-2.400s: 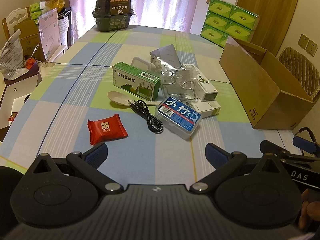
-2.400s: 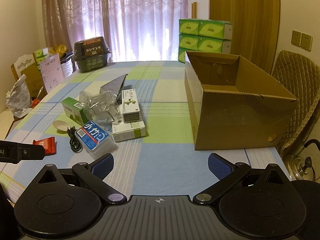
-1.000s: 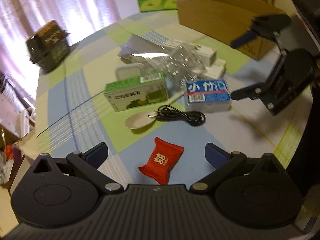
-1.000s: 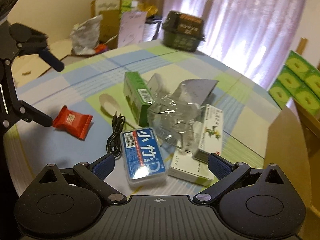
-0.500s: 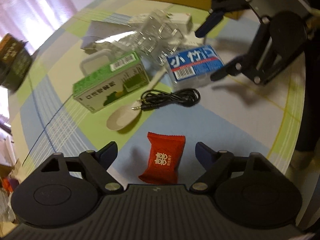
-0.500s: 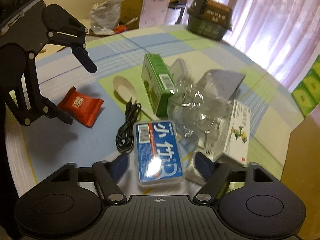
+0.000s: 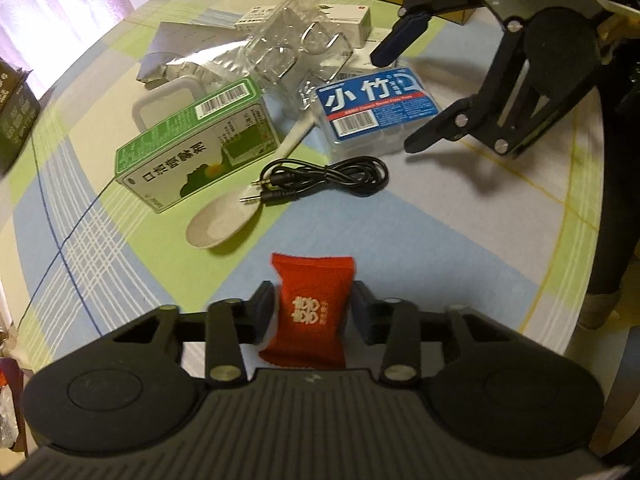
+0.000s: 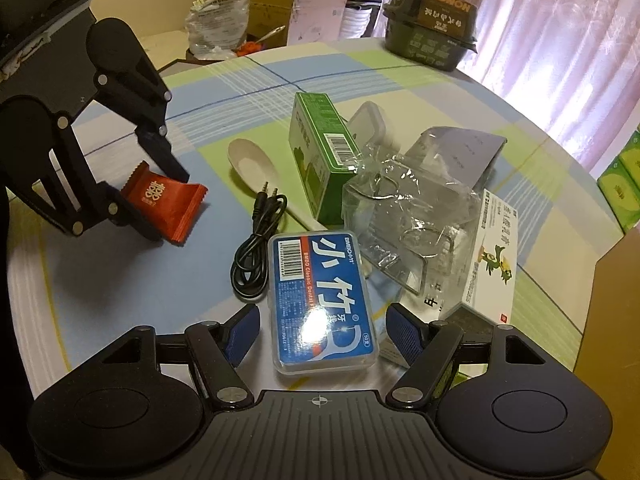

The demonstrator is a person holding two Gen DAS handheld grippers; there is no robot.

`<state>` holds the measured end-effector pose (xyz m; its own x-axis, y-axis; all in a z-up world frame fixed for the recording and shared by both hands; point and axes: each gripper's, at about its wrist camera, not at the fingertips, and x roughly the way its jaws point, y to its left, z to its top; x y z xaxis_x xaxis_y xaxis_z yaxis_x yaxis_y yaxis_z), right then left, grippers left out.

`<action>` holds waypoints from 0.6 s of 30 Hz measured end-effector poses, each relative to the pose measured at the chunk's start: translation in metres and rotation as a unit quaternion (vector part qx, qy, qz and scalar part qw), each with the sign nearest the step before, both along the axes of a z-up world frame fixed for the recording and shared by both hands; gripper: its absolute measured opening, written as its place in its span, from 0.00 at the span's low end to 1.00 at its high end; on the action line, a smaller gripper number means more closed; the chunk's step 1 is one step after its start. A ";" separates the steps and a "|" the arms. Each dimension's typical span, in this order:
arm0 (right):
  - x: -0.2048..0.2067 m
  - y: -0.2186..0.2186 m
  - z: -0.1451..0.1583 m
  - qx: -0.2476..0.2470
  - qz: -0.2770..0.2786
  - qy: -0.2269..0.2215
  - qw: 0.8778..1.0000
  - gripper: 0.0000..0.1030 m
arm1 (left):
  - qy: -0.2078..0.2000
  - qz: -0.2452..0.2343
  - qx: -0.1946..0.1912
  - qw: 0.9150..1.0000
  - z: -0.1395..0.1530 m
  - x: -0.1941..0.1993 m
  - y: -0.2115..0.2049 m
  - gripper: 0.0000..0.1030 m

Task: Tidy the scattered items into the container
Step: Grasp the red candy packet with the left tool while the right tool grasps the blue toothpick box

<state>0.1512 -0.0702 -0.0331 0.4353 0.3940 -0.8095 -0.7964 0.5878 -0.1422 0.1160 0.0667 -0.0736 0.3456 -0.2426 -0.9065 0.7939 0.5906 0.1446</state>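
Note:
A red candy packet lies on the checked tablecloth, pinched between the blue pads of my left gripper, which is shut on it. From the right wrist view the same packet shows in that gripper. My right gripper is open and straddles the near end of a blue-labelled clear floss box, with a small gap on each side. In the left wrist view that gripper stands over the floss box. The cardboard box is at the right edge.
A green carton, a pale spoon, a coiled black audio cable, crumpled clear packaging, white medicine boxes and a silver pouch lie clustered mid-table. A dark lidded bowl stands at the far edge.
My left gripper has moved in over the red packet and shut on it. My right gripper has come down around the floss box and its fingers have narrowed.

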 end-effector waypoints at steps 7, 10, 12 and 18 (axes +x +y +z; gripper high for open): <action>0.003 0.000 -0.002 0.003 0.003 0.006 1.000 0.74 | 0.002 -0.005 -0.010 1.000 0.006 -0.005 0.001 0.24; 0.004 0.001 -0.003 0.005 0.005 0.009 1.000 0.74 | 0.005 -0.004 -0.019 1.000 0.010 -0.008 0.002 0.24; 0.004 0.002 -0.003 0.007 0.006 0.010 1.000 0.74 | 0.004 -0.002 -0.024 1.000 0.012 -0.008 0.002 0.24; 0.009 0.003 -0.007 0.004 0.007 0.019 1.000 0.61 | 0.000 0.002 -0.033 0.999 0.017 -0.008 0.002 0.24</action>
<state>0.1601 -0.0670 -0.0404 0.3990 0.4069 -0.8217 -0.8091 0.5779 -0.1067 0.1080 0.0685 -0.0570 0.3460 -0.3003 -0.8889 0.7913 0.6024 0.1045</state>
